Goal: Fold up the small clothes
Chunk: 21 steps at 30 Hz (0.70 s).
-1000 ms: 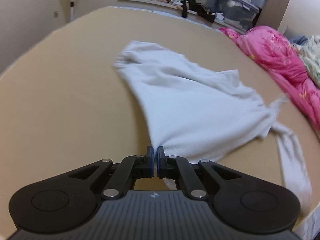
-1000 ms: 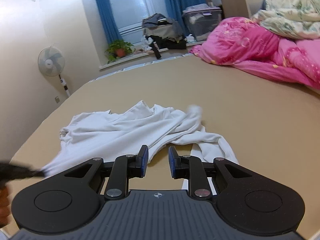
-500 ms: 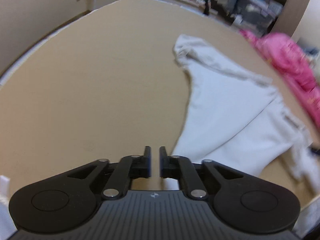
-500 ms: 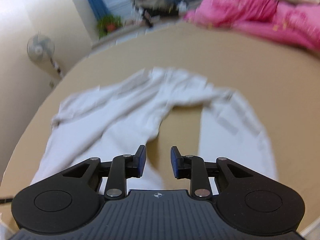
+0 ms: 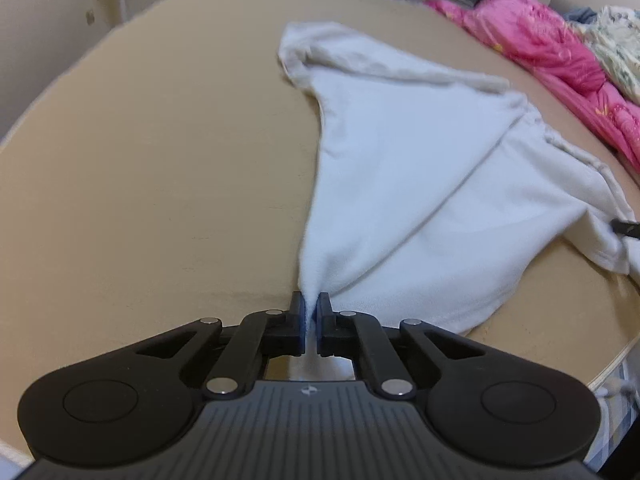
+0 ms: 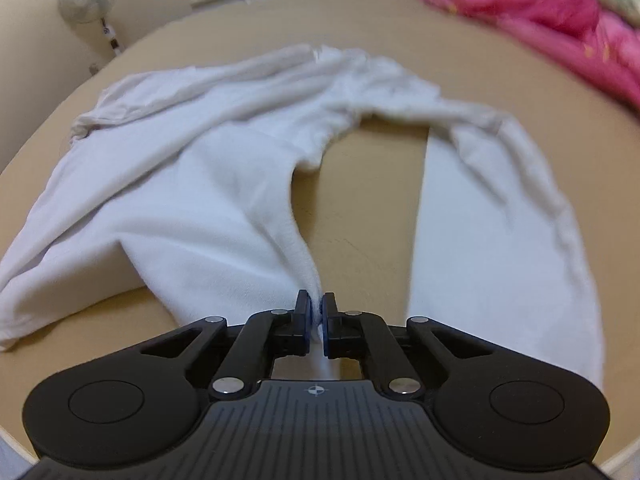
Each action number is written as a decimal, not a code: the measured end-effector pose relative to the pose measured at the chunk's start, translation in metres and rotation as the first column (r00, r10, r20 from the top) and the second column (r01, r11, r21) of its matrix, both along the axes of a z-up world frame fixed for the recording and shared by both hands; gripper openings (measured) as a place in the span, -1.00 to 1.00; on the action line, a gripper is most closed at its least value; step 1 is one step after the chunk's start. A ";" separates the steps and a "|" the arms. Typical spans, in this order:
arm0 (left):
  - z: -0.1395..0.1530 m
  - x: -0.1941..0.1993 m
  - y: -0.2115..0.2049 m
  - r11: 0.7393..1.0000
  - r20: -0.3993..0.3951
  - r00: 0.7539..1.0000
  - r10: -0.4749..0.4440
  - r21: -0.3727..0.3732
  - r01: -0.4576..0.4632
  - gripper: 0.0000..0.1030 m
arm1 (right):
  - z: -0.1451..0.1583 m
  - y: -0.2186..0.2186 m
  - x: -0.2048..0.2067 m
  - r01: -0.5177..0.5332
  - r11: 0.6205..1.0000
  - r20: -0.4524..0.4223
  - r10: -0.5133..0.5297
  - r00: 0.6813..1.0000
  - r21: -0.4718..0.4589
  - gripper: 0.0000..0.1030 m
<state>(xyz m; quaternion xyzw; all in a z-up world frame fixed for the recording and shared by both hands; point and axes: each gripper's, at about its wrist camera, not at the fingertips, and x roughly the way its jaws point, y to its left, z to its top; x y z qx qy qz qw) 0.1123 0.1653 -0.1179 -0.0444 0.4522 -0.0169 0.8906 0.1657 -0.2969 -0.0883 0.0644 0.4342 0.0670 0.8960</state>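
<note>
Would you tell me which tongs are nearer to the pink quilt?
Right, probably. The right tongs grip the white garment on the pink quilt's side; the left tongs grip its far edge.

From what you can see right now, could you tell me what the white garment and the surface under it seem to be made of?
White garment: soft, matte knit, likely cotton or fleece; it looks fuzzy and bunches where each claw pinches it. Tan surface: smooth and matte; a pale layered edge at the corner suggests board, perhaps plywood, though that is uncertain.
</note>
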 end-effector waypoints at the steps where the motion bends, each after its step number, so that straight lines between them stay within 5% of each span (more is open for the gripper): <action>1: 0.009 -0.006 0.005 1.000 0.027 1.000 0.010 -0.027 -0.010 -0.92 | 0.013 -0.013 -0.006 0.031 0.998 0.038 -0.033 0.999 0.058 -0.94; 4: 0.039 -0.034 0.015 0.994 0.098 0.995 0.004 -0.108 0.007 -0.95 | 0.049 -0.039 -0.028 0.057 0.990 0.096 -0.070 0.993 0.132 -0.94; 6: 0.054 -0.059 0.016 0.995 0.113 0.993 -0.028 -0.095 0.038 -0.95 | 0.069 -0.052 -0.050 0.068 0.982 0.098 -0.086 0.991 0.176 -0.95; 10: 0.057 -0.111 0.024 0.994 0.033 0.997 -0.064 -0.085 0.066 -0.95 | 0.088 -0.078 -0.101 0.056 0.958 -0.028 -0.050 0.998 0.282 -0.95; 13: 0.047 -0.121 0.012 0.990 -0.058 0.988 -0.141 -0.035 0.139 -0.94 | 0.064 -0.083 -0.125 0.034 0.976 -0.229 0.017 0.973 0.217 -0.95; 15: 0.043 -0.118 0.003 0.987 -0.096 0.983 -0.158 0.023 0.161 -0.94 | 0.040 -0.077 -0.132 0.031 0.999 -0.304 -0.017 0.952 0.039 -0.96; 16: 0.044 -0.114 -0.002 0.986 -0.088 0.983 -0.164 0.030 0.167 -0.94 | 0.034 -0.079 -0.133 0.078 0.997 -0.292 -0.074 0.954 0.004 -0.90; 21: 0.057 -0.096 -0.038 0.975 -0.012 0.976 -0.218 0.045 0.219 -0.89 | 0.052 -0.098 -0.125 0.228 0.956 -0.118 -0.208 0.971 0.187 -0.84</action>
